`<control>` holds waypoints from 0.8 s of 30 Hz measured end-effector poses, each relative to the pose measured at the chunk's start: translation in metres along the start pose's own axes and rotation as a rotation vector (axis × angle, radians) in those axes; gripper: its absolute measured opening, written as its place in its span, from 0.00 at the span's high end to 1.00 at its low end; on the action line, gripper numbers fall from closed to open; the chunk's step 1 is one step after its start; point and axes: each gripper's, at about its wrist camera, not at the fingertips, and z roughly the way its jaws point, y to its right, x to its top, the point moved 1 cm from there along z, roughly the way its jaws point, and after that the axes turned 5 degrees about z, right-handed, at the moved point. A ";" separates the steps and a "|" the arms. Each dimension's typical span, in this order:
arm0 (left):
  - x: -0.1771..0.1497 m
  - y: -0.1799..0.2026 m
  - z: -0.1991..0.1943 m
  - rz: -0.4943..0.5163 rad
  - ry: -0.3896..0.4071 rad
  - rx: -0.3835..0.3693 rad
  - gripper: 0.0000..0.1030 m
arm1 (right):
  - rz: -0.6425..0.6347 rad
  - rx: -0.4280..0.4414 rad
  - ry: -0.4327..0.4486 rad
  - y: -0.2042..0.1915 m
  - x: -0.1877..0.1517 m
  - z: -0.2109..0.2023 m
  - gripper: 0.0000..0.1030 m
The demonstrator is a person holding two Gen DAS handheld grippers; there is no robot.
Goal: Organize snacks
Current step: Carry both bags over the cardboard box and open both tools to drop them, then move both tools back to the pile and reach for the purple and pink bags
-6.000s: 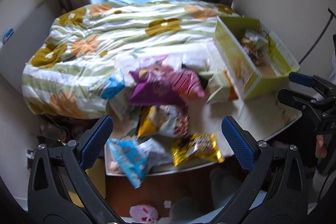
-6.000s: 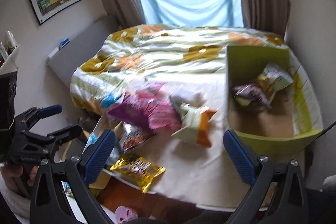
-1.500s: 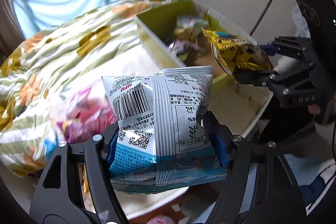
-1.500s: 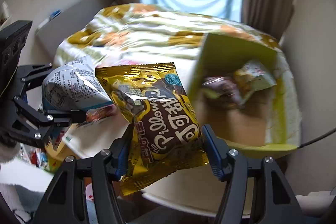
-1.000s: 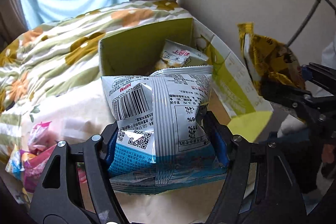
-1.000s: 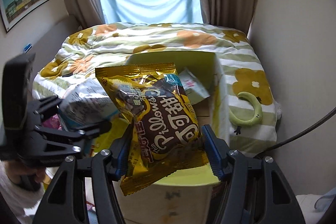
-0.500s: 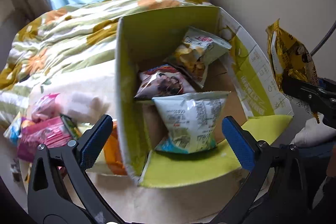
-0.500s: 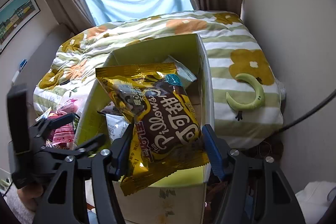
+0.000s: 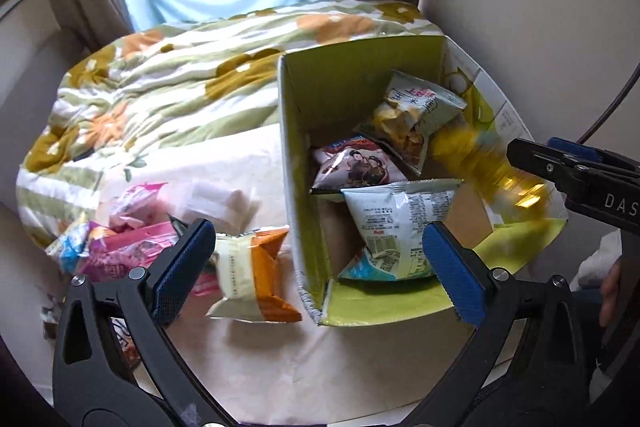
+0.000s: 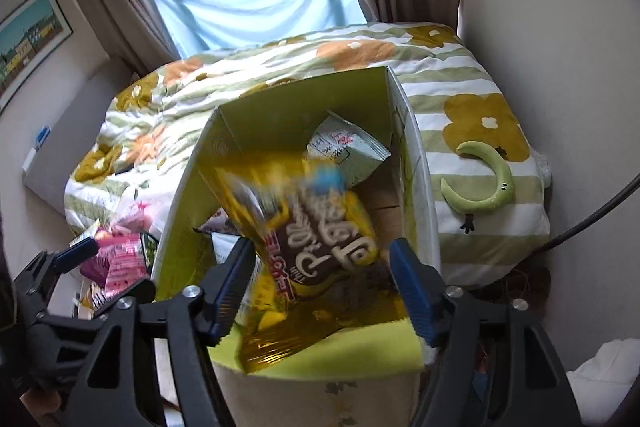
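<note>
A green cardboard box stands on the table and holds several snack bags, among them a white-and-blue bag. My left gripper is open and empty, just short of the box's near left corner. My right gripper is open over the box's near edge. A yellow-and-brown snack bag is blurred and dropping between its fingers into the box; it shows as a yellow blur in the left wrist view.
Loose bags lie left of the box on the white table: a white-and-orange bag and pink bags. A flowered quilt covers the bed behind. A green crescent toy lies on the quilt right of the box.
My right gripper has opened and let go of the yellow-and-brown bag, which is falling into the box. My left gripper stays open after dropping the white-and-blue bag in the box.
</note>
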 end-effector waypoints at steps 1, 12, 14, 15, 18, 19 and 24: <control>-0.001 0.000 -0.002 0.003 0.006 0.010 0.01 | 0.009 0.012 0.007 0.001 -0.001 0.000 0.11; -0.011 -0.001 -0.020 -0.024 0.053 -0.010 0.01 | -0.041 0.040 0.038 -0.003 -0.018 -0.018 0.00; -0.011 0.001 -0.024 -0.023 0.065 -0.002 0.01 | -0.055 0.027 0.043 -0.005 -0.019 -0.024 0.00; -0.011 0.001 -0.028 -0.023 0.069 -0.003 0.01 | -0.065 0.018 0.043 -0.006 -0.020 -0.027 0.00; -0.014 -0.001 -0.039 -0.032 0.087 -0.010 0.01 | -0.108 -0.004 0.037 -0.012 -0.021 -0.035 0.00; -0.015 -0.002 -0.044 -0.037 0.092 -0.004 0.01 | -0.123 -0.005 0.043 -0.015 -0.021 -0.039 0.00; -0.024 -0.014 -0.068 -0.070 0.115 0.033 0.01 | -0.158 0.019 0.081 -0.028 -0.021 -0.058 0.00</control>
